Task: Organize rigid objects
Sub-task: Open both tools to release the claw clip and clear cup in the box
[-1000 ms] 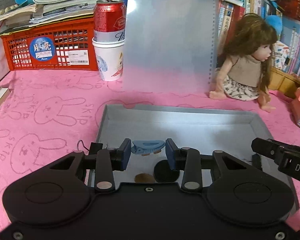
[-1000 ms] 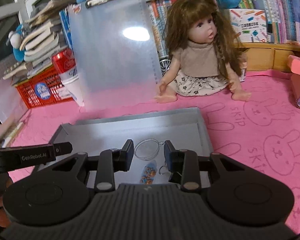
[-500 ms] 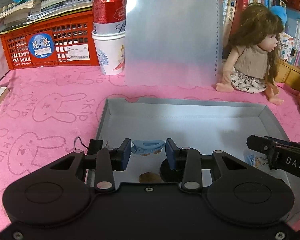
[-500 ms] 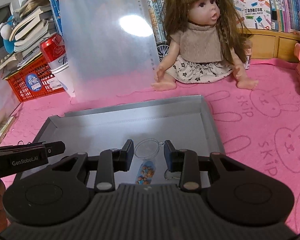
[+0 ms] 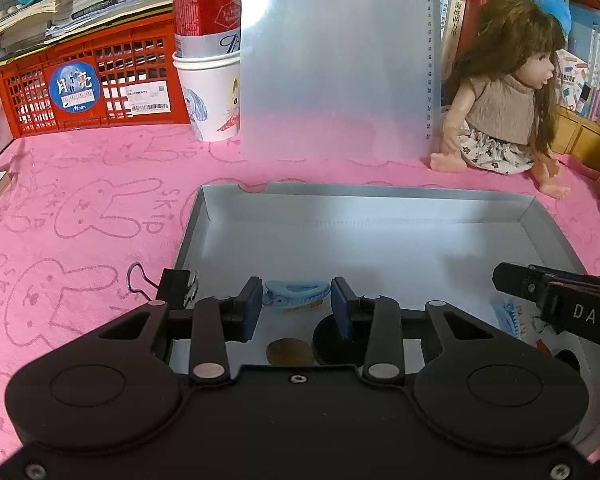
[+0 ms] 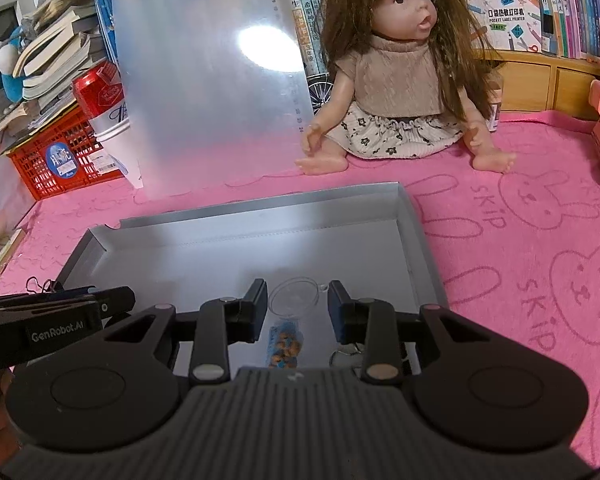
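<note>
Where fingers part: hair clip (image 5: pixel 296 295) just beyond left gripper (image 5: pixel 296 312).

We see a pink bunny-print cloth (image 5: pixel 80 184) filling the frame, with a shallow grey tray (image 5: pixel 380 200) at centre, a black binder clip (image 5: pixel 168 286) just left of it, and a red basket (image 5: pixel 100 84), paper cup (image 5: pixel 212 96), clear board (image 5: pixel 336 60) and doll (image 5: pixel 500 112) along the top.

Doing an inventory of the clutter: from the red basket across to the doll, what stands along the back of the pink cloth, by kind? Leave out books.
red basket: 1
paper cup: 1
red can, standing in the cup: 1
translucent clipboard: 1
doll: 1
Total: 5
</note>
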Demonstrator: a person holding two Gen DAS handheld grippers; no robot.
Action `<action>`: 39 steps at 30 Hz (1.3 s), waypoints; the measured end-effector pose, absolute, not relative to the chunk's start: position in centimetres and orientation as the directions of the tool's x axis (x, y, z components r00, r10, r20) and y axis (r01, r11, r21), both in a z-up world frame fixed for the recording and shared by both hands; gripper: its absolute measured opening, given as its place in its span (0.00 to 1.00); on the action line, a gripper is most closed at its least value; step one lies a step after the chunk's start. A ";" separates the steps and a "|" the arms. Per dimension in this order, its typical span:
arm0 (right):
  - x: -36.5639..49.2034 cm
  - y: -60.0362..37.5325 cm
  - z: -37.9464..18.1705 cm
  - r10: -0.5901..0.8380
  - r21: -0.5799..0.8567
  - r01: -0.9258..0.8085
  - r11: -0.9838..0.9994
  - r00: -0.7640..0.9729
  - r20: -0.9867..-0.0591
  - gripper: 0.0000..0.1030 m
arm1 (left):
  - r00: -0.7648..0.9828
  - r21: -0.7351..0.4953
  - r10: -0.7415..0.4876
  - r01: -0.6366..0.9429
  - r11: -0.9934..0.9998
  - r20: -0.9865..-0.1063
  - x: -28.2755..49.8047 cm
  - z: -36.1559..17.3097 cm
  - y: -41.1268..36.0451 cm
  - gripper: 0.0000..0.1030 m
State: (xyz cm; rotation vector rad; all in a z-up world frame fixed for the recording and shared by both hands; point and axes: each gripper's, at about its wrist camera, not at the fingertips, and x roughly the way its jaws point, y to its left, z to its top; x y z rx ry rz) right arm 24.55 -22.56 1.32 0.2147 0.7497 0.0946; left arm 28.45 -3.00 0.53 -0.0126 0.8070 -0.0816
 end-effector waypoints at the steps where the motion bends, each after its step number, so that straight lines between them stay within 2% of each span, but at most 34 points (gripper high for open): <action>1: 24.5 -22.5 1.3 0.160 0.225 -0.009 0.974 0.729 -0.665 0.37 | 0.688 -0.043 -0.078 0.068 0.997 -0.722 28.5 0.5 -3.0 0.35; 19: 24.3 -22.3 1.2 0.144 0.204 -0.011 0.979 0.744 -0.652 0.40 | 0.692 -0.033 -0.079 0.080 0.996 -0.718 28.3 0.3 -3.1 0.36; 20: 24.3 -22.3 1.3 0.142 0.202 -0.010 0.979 0.745 -0.652 0.52 | 0.692 -0.035 -0.081 0.081 0.996 -0.718 28.3 0.3 -3.1 0.38; 29: 24.0 -22.3 1.6 0.130 0.199 -0.002 0.980 0.763 -0.633 0.74 | 0.696 -0.022 -0.083 0.095 0.995 -0.713 28.0 0.5 -3.3 0.52; 32: 23.6 -22.3 1.9 0.130 0.205 0.000 0.979 0.774 -0.619 0.79 | 0.710 0.005 -0.072 0.106 0.994 -0.701 27.5 0.8 -3.6 0.55; 39: 22.4 -22.2 2.9 0.121 0.187 -0.010 0.982 0.795 -0.595 0.82 | 0.733 0.000 -0.083 0.113 0.994 -0.675 26.1 2.3 -3.4 0.63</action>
